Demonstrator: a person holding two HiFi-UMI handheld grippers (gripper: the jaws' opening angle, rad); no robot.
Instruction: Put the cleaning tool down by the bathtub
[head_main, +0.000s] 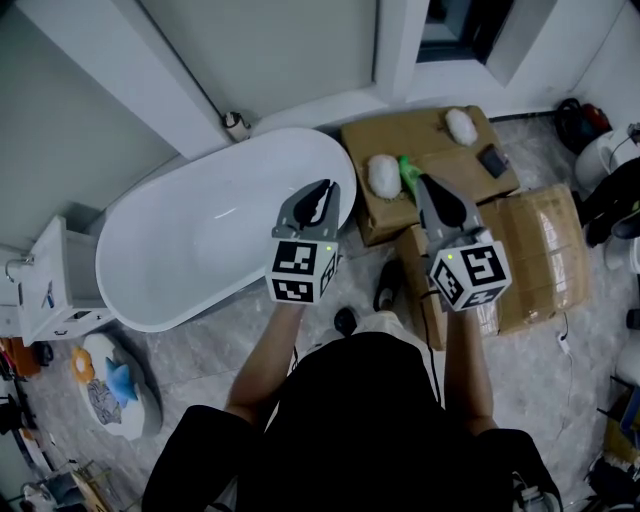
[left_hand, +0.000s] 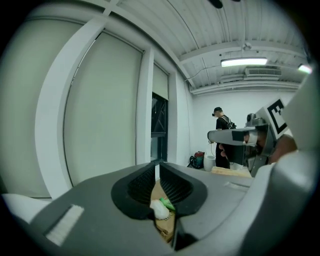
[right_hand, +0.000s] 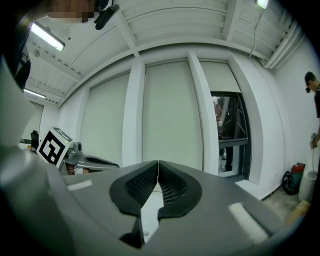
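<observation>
While the cleaning tool (head_main: 384, 176) lies on the cardboard box (head_main: 425, 138) beside the bathtub (head_main: 115, 280), we record: left gripper (head_main: 323, 190) jaws a slit apart, empty; right gripper (head_main: 423, 184) closed, empty.

Cleaning tool (head_main: 385, 175) — white, green-handled, beside bathtub (head_main: 180, 250)

The bathtub (head_main: 190, 250) looks smooth, glossy white; the cardboard box (head_main: 420, 135) at upper right matt brown; the cleaning tool (head_main: 384, 176) fluffy.
</observation>
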